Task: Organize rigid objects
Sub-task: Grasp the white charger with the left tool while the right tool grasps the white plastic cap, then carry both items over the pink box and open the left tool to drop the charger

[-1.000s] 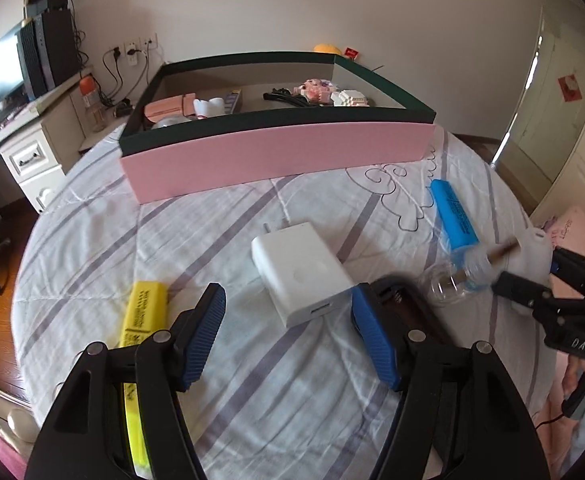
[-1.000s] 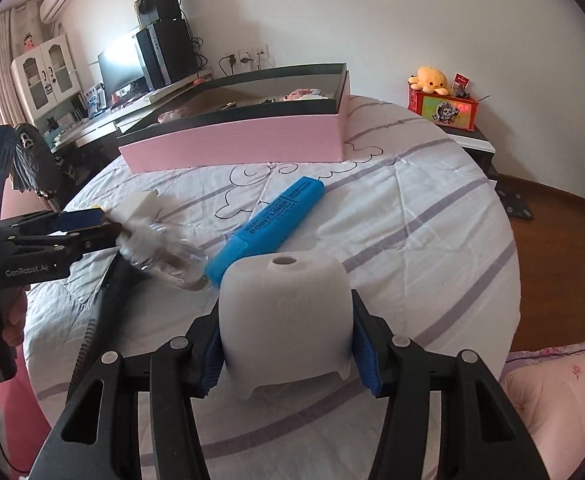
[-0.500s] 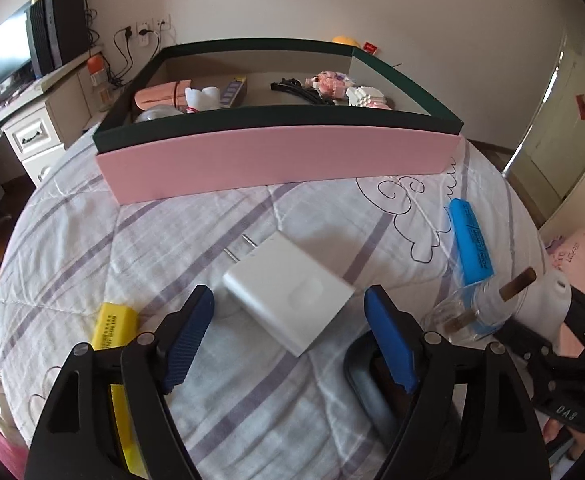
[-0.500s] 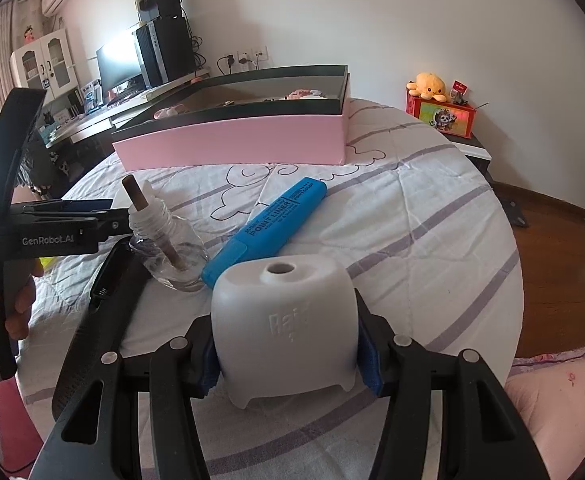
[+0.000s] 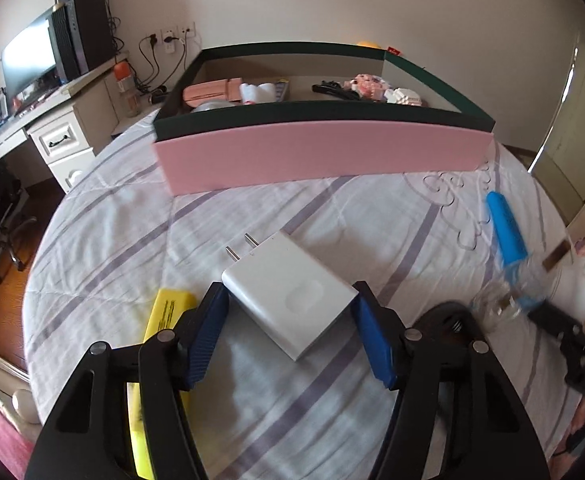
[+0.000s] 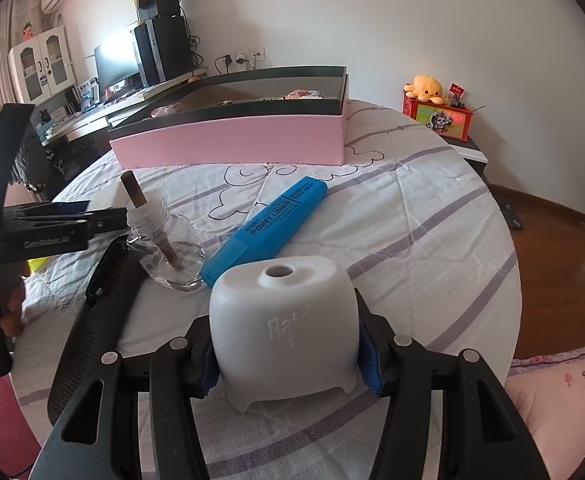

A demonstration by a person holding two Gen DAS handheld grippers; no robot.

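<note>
A white plug charger [image 5: 292, 300] lies on the striped bedspread. My left gripper [image 5: 288, 308] straddles it with its jaws closing, and the blue pads touch the charger's two side corners. In the right wrist view the left gripper [image 6: 104, 220] shows side-on at the left. My right gripper [image 6: 288, 360] is shut on a white plug-in vaporizer housing [image 6: 284, 320], seen in the left wrist view as the vaporizer housing [image 5: 576, 288]. A glass bottle with a brown wick [image 6: 168, 248] stands upright beside a blue highlighter [image 6: 268, 228].
A pink box with a dark rim [image 5: 324, 152] stands at the back and holds several small items. A yellow highlighter [image 5: 164, 312] lies under the left finger. A black hair clip [image 6: 100, 300] lies by the bottle. A desk with a monitor [image 5: 28, 60] stands beyond the bed.
The left gripper left the bottle, shifted over the charger, widened, then narrowed until its pads met the charger. The bottle now stands upright. The right gripper kept still.
</note>
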